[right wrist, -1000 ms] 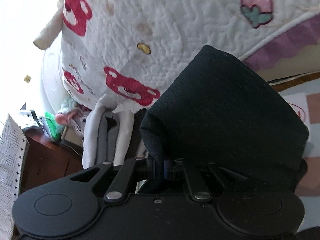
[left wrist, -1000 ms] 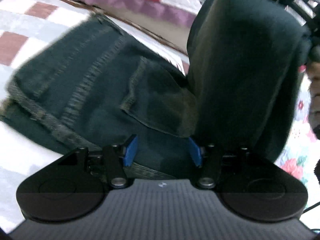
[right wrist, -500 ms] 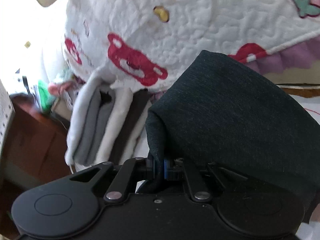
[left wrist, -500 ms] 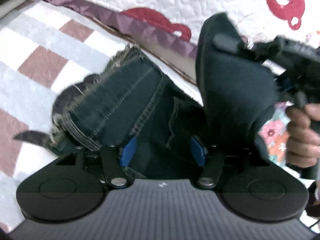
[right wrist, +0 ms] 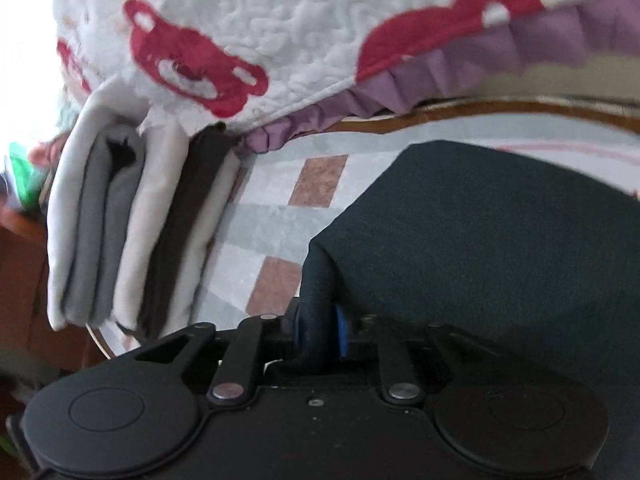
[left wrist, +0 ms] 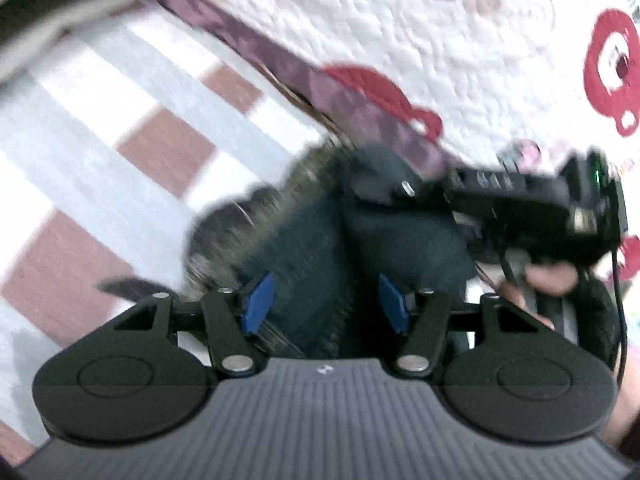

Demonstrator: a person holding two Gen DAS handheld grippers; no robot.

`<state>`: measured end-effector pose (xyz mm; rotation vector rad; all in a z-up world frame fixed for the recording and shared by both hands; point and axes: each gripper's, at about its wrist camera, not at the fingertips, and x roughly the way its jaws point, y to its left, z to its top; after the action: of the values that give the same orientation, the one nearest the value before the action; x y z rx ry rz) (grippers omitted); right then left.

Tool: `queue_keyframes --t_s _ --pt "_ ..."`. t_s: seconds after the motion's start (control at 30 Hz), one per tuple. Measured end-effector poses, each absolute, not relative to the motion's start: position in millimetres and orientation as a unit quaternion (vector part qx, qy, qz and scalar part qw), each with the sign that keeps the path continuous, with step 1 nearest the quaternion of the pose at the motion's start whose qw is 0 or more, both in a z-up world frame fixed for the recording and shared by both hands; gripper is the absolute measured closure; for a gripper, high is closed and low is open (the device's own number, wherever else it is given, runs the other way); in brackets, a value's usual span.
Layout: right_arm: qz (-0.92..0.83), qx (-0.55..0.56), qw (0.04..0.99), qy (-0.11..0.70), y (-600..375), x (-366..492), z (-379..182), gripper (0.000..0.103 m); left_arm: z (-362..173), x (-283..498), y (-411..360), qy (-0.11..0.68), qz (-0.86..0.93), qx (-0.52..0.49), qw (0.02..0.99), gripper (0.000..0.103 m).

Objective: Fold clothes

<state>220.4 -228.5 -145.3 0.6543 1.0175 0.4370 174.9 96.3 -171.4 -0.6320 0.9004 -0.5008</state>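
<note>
Dark blue jeans (left wrist: 304,264) with a frayed hem lie bunched on the checked bedsheet (left wrist: 120,128), blurred in the left wrist view. My left gripper (left wrist: 325,304) is open, its blue pads on either side of the denim without pinching it. My right gripper (right wrist: 318,330) is shut on a fold of the jeans (right wrist: 480,240), and the dark cloth drapes to its right over the sheet. The right gripper (left wrist: 404,188) also shows in the left wrist view, held by a hand (left wrist: 548,280), over the far part of the jeans.
A white quilt (right wrist: 280,20) with red bear prints and a purple frill hangs along the far side. A stack of folded grey, white and dark clothes (right wrist: 132,220) stands at the left on the sheet (right wrist: 280,220). A wooden edge (right wrist: 520,106) runs under the quilt.
The right gripper has swung down and forward with the fold, bringing it low over the sheet. The left view has shifted left and the jeans look more bunched.
</note>
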Motion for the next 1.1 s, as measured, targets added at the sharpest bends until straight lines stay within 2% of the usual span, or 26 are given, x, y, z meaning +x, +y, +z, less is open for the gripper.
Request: queue_keyframes --t_s 0.2,0.3,0.4,0.6,0.8,0.83,0.87,0.9,0.97,1.1 --pt "0.270 0.448 0.762 0.382 -271 183 -126 0.064 -174 178 113 0.414 -0.220 -0.348 0.811 0.043" --pt "0.232 0.343 0.830 0.375 -280 143 -110 0.062 -171 178 114 0.406 -0.224 -0.360 0.810 0.043" --pt "0.192 0.245 0.869 0.385 -287 97 -115 0.060 -165 175 117 0.389 -0.232 -0.366 0.813 0.037" --pt "0.161 0.196 0.889 0.381 -310 17 -126 0.060 -157 172 105 0.391 -0.265 -0.352 0.808 0.032" --pt "0.160 0.100 0.904 0.384 -295 3 -136 0.060 -166 183 75 0.418 -0.252 -0.296 0.821 0.031" --pt "0.165 0.078 0.906 0.382 -288 1 -136 0.060 -167 184 71 0.420 -0.253 -0.285 0.824 0.034" --pt "0.169 0.056 0.908 0.380 -281 0 -136 0.060 -169 186 66 0.423 -0.253 -0.273 0.826 0.048" --pt "0.178 0.040 0.909 0.374 -275 -4 -135 0.060 -170 188 62 0.425 -0.254 -0.261 0.829 0.088" --pt "0.198 0.010 0.912 0.360 -263 -11 -133 0.064 -164 183 55 0.411 -0.255 -0.230 0.845 0.088" --pt "0.208 -0.043 0.910 0.357 -250 -9 -134 0.075 -157 178 63 0.396 -0.263 -0.253 0.842 0.088"
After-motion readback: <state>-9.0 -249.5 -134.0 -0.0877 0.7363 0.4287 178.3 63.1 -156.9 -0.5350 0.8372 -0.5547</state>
